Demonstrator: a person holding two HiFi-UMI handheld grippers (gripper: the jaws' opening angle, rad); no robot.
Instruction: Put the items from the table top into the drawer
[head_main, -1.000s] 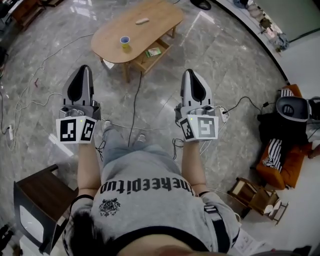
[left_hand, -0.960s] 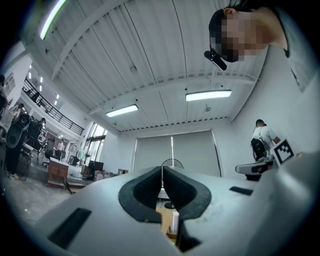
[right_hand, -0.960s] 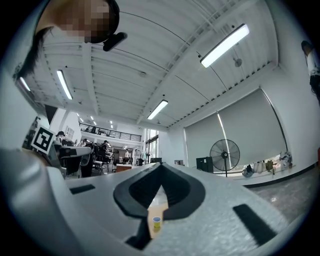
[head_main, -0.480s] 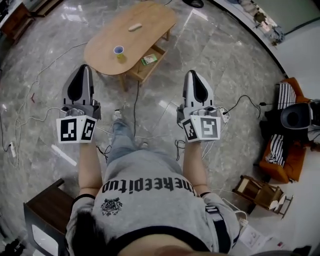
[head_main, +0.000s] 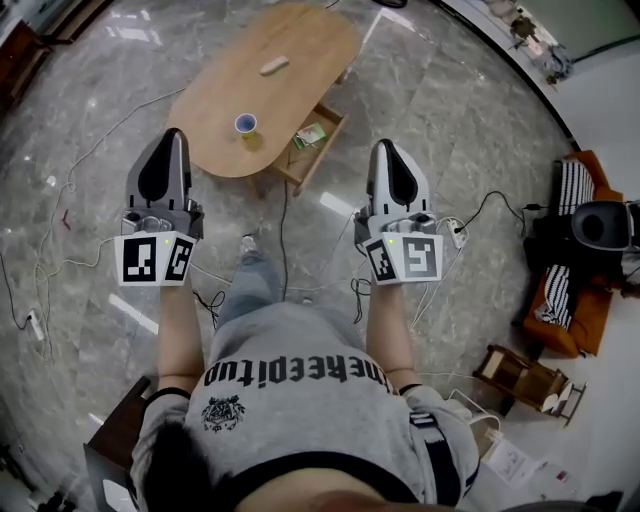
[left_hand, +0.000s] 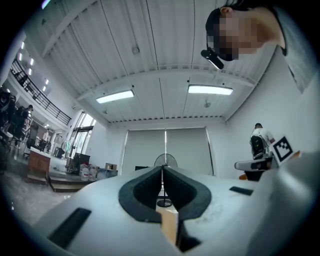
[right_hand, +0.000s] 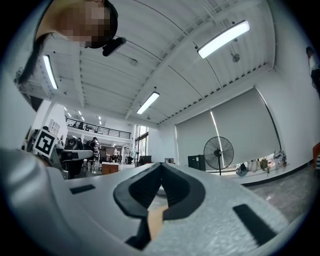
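Cup (head_main: 245, 124) and a tan stick (head_main: 273, 66) sit on the desk (head_main: 300, 45) by its open drawer (head_main: 330, 128), closer than a second ago, so left gripper (head_main: 172, 137) and right gripper (head_main: 388, 149), jaws closed on nothing, are only approaching

Shirt (head_main: 300, 335) print, seen upside down, reads approx. "…KEEPitup"; start unclear.

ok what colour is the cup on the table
The cup is blue-rimmed, yellow below; clearest in the head view.

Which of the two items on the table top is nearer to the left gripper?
The small upright cup; the pale oblong piece lies farther away, beyond it.
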